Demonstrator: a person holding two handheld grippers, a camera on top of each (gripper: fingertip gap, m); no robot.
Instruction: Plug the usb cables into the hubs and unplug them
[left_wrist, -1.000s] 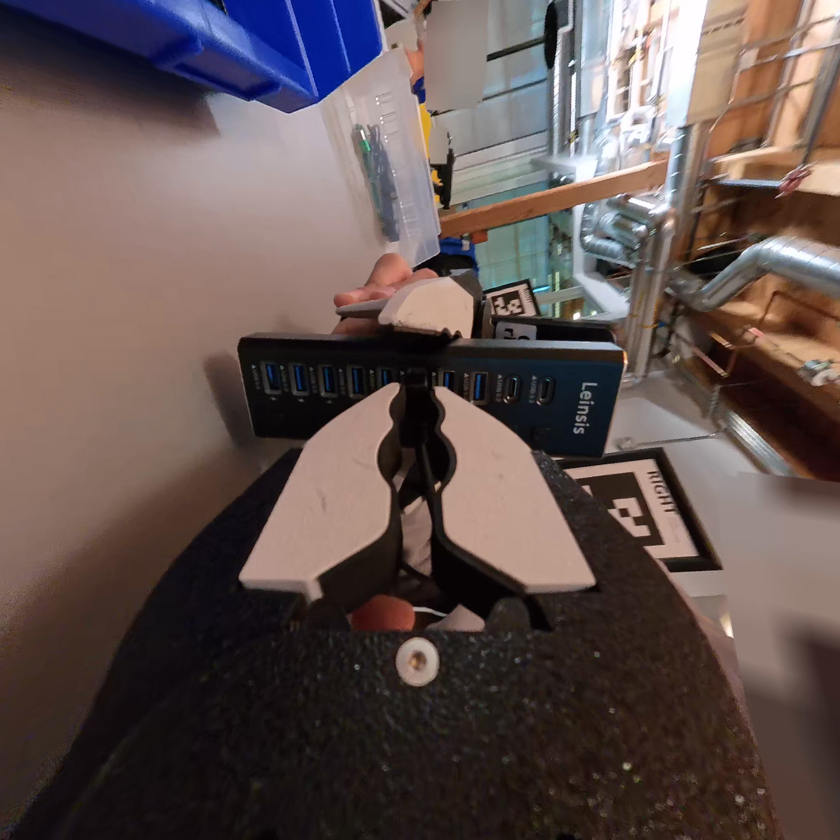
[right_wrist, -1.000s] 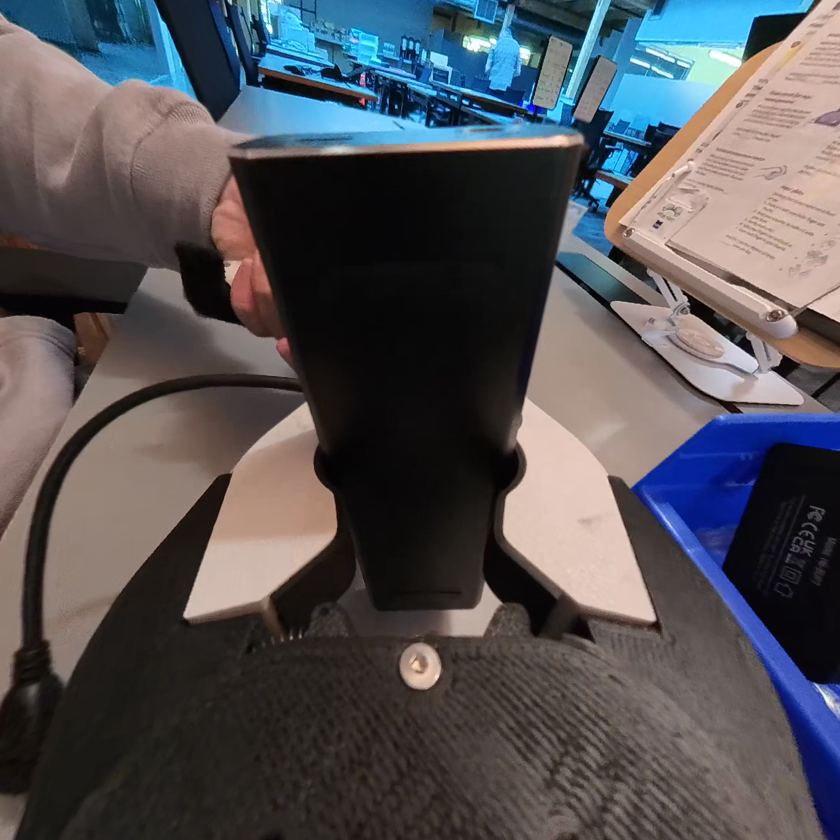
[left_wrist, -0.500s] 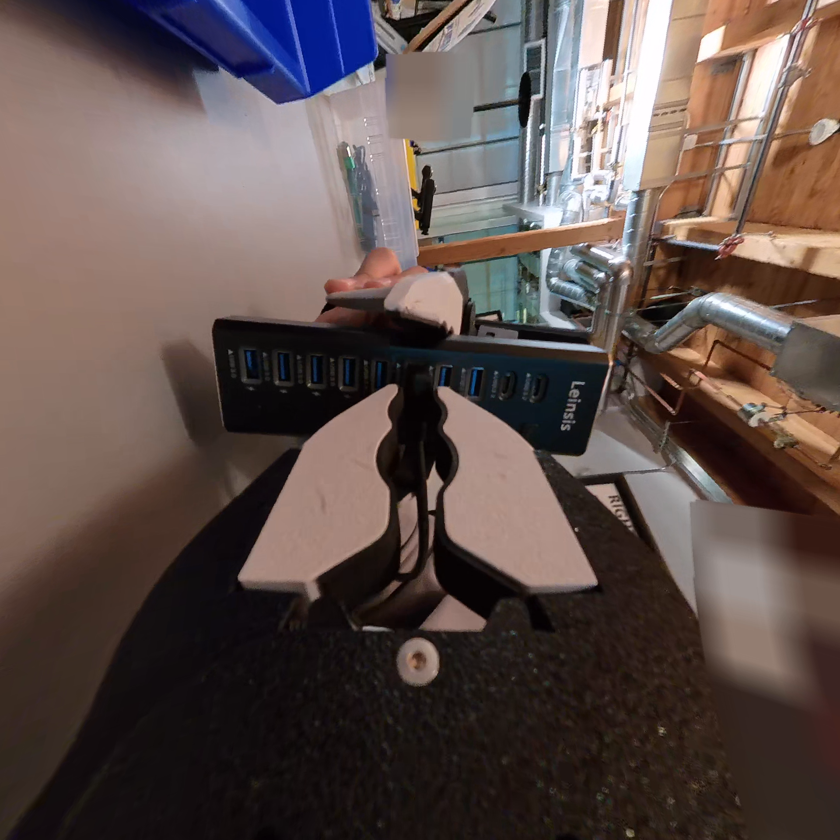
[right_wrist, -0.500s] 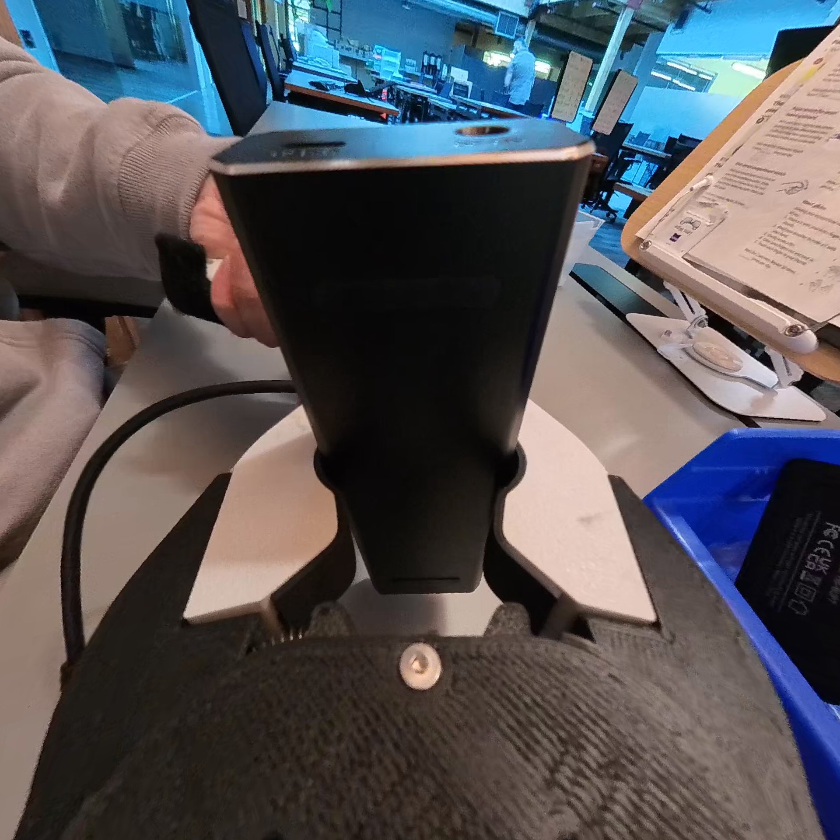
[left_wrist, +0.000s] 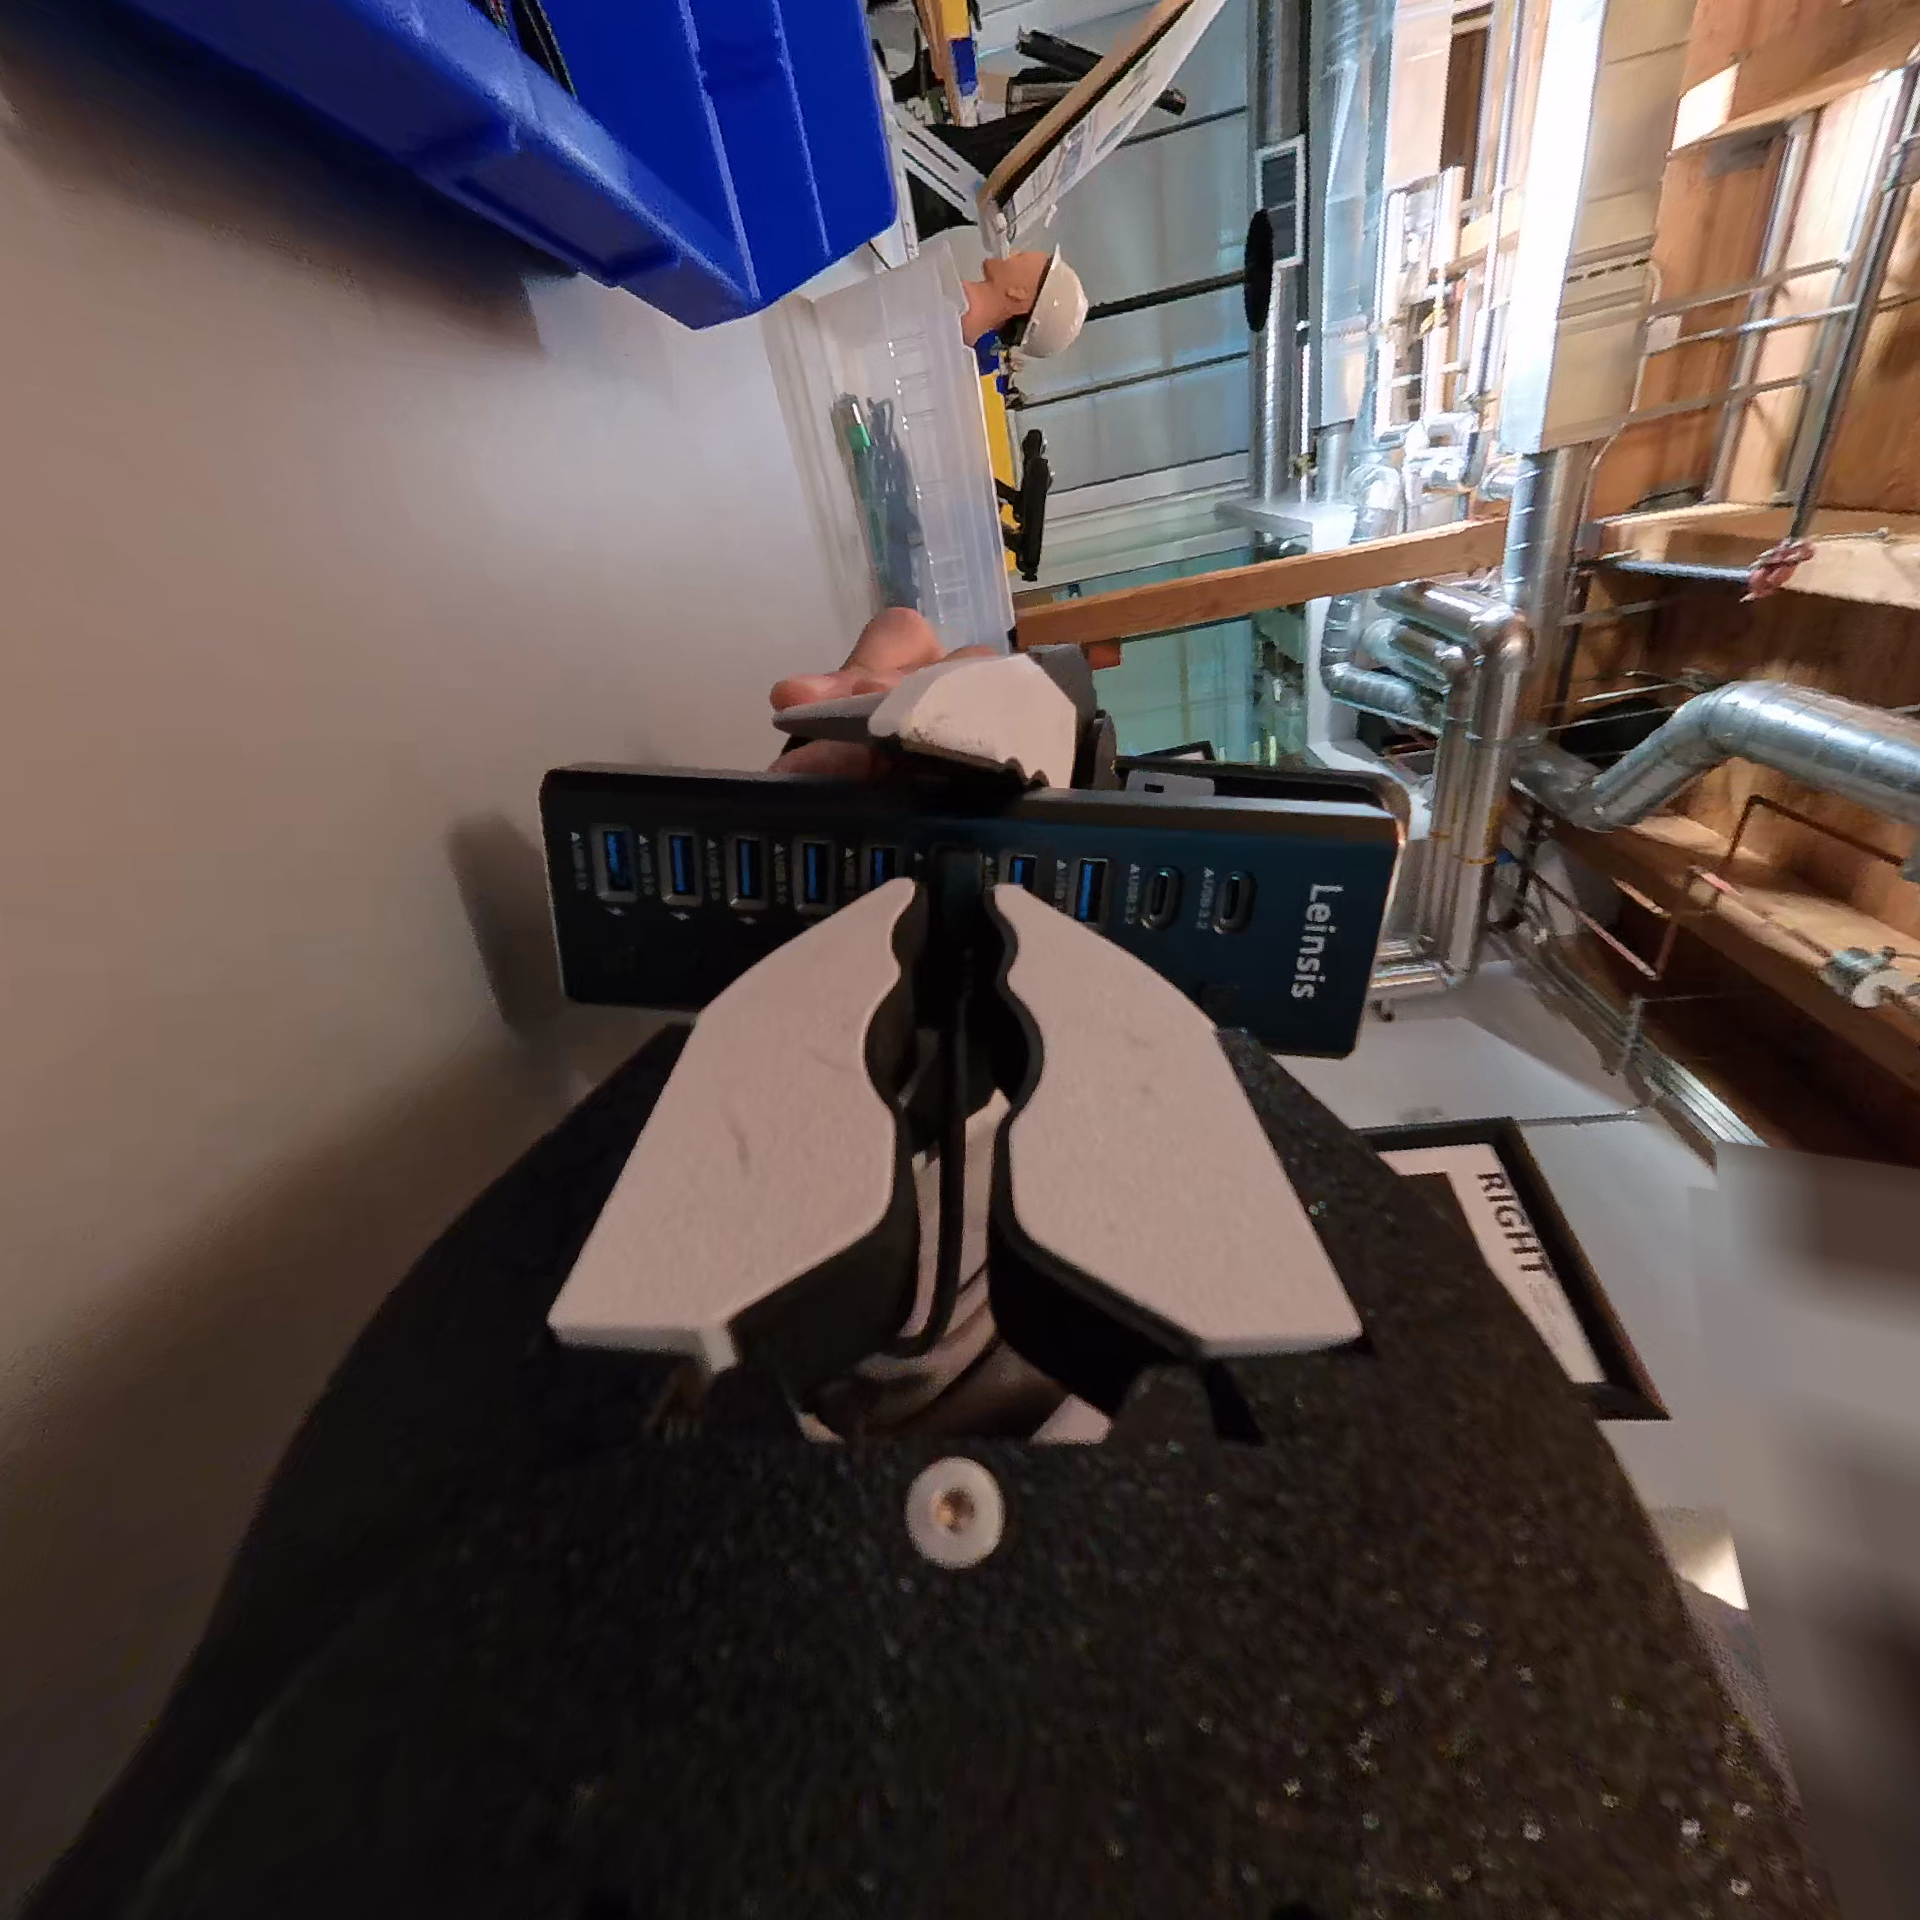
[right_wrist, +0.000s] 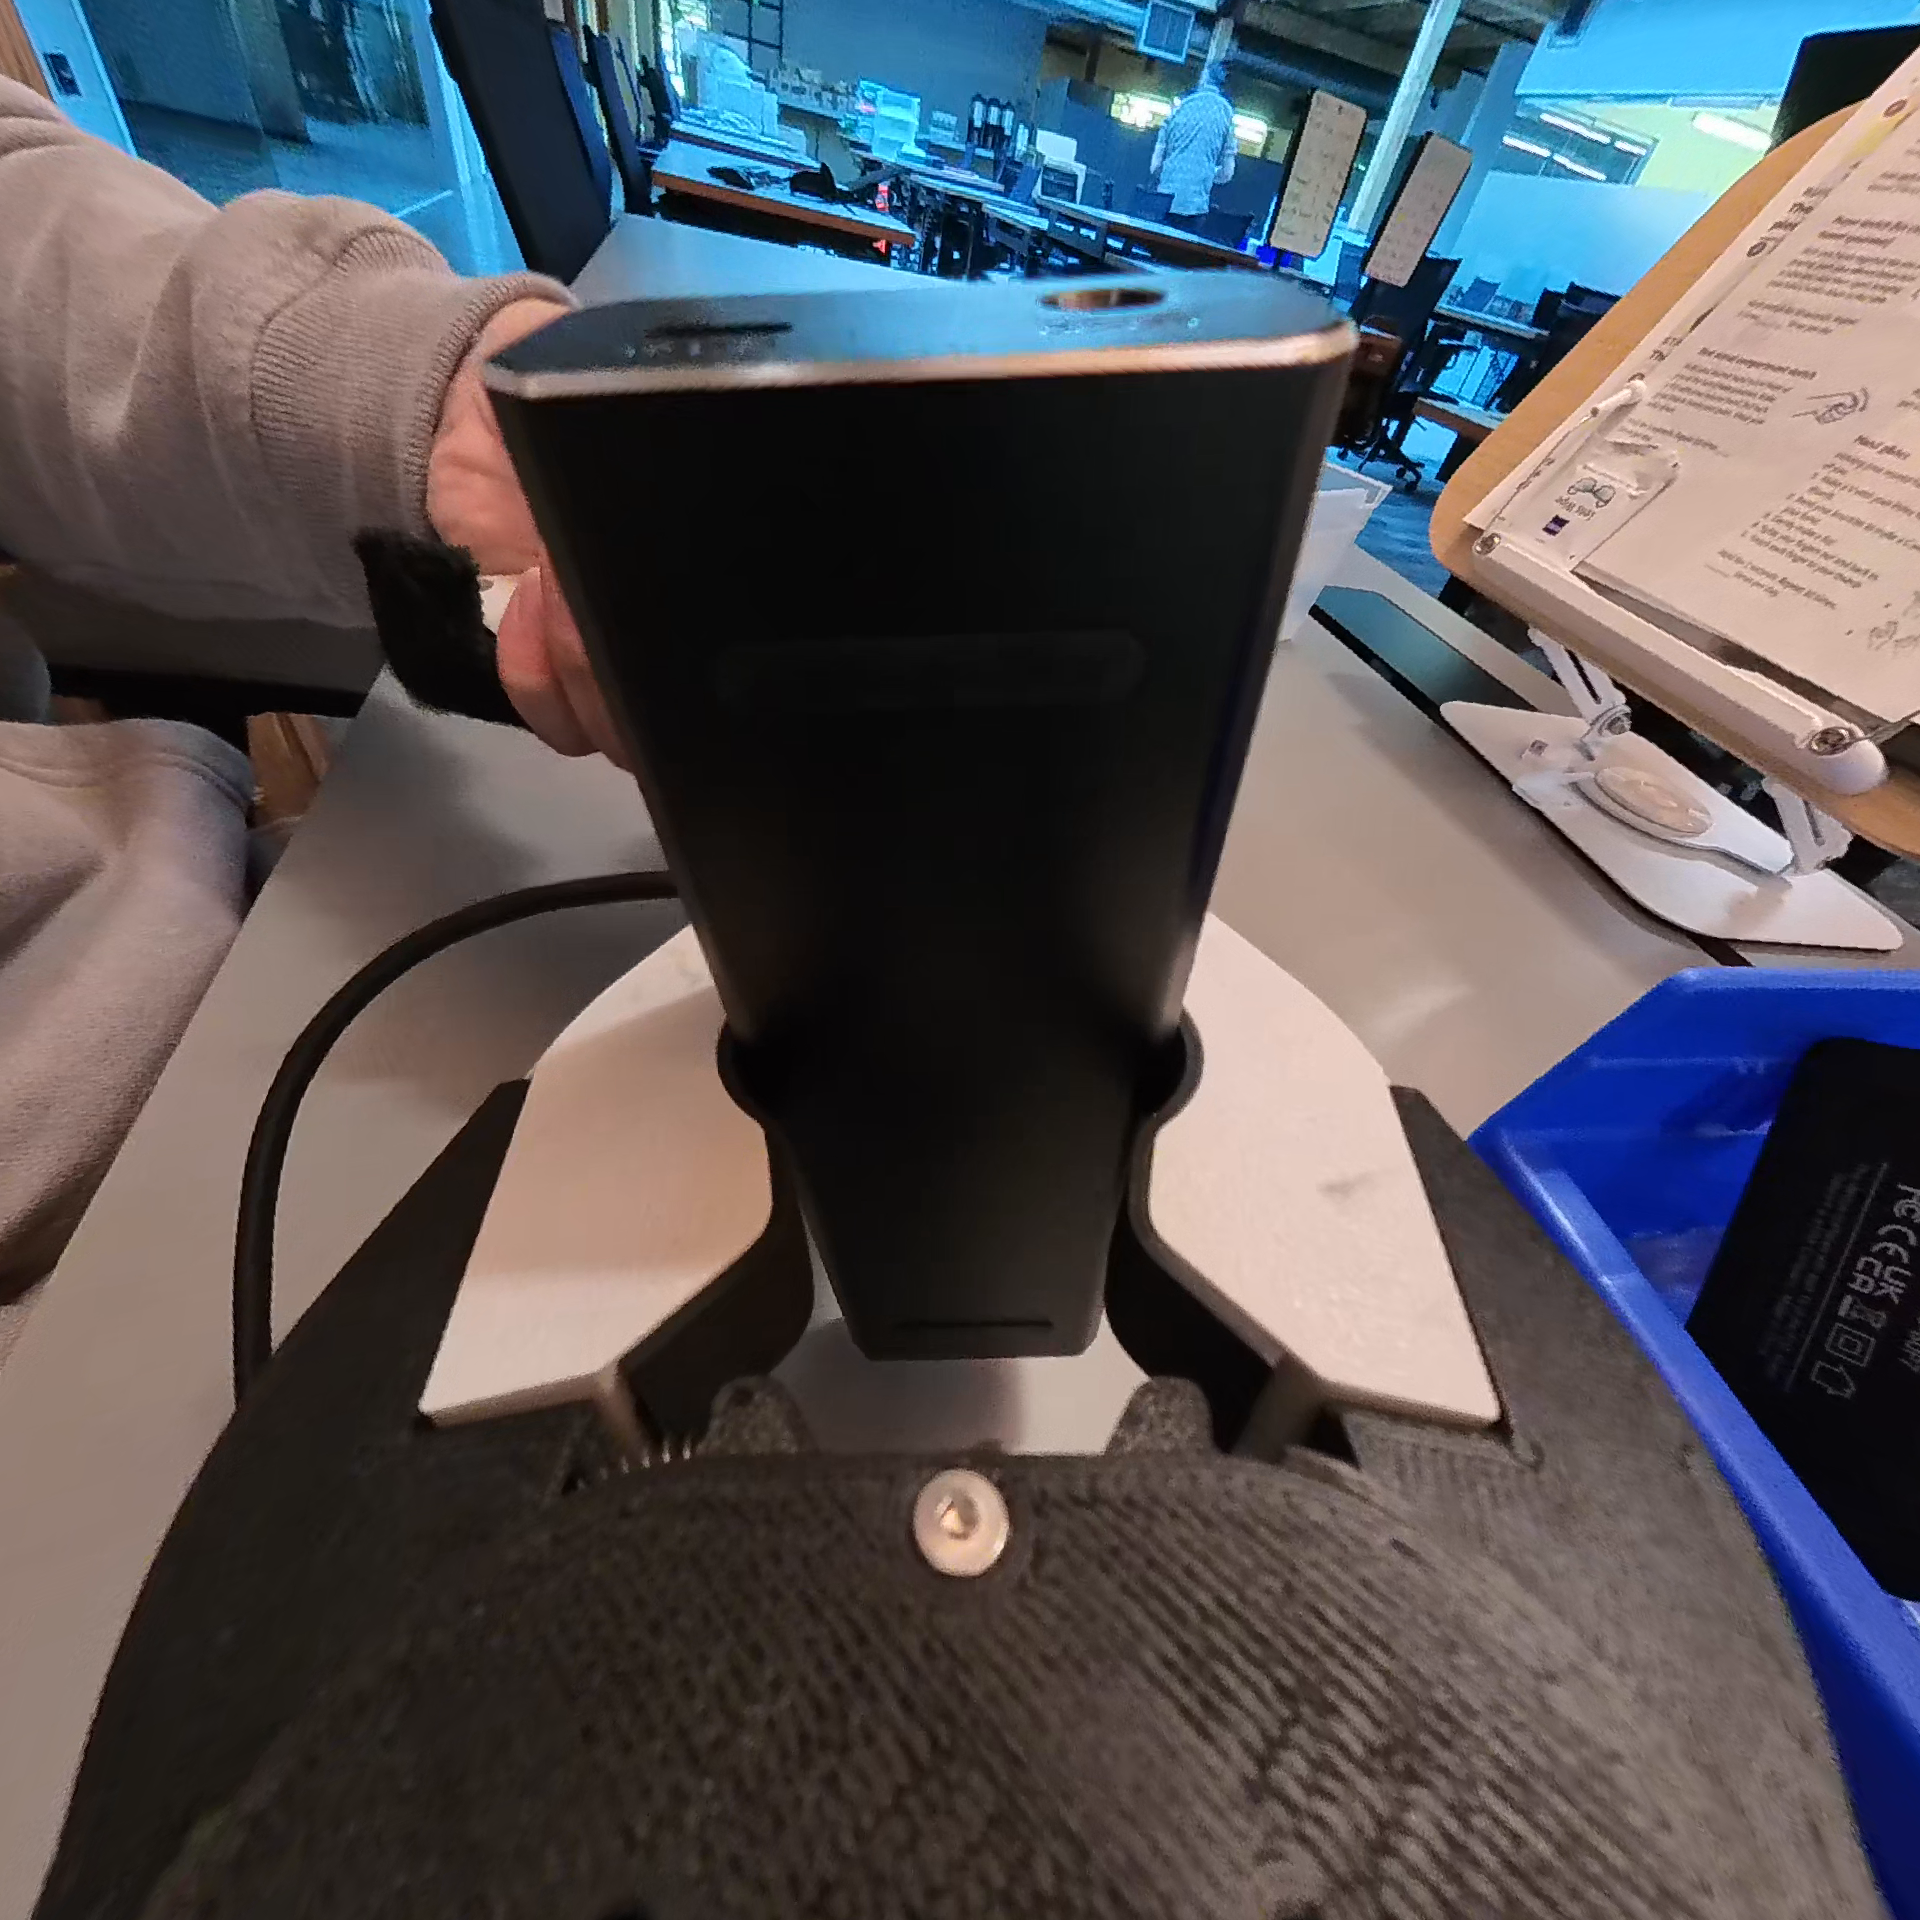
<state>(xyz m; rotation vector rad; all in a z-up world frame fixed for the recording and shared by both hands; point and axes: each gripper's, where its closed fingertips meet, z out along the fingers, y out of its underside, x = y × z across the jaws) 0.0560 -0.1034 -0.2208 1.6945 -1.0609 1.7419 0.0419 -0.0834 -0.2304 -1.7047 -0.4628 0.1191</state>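
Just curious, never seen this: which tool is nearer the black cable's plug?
Left. The left tool clamps the plug; the right tool grips the hub beyond it.

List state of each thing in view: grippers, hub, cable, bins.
left gripper: shut on the USB plug
right gripper: shut on the USB hub
USB hub: held off the table, port face toward the left gripper
USB plug: at a mid-row port; seating depth unclear
black cable: slack, curving over the table
blue bin: open, dark device inside
clear bin: holds cables
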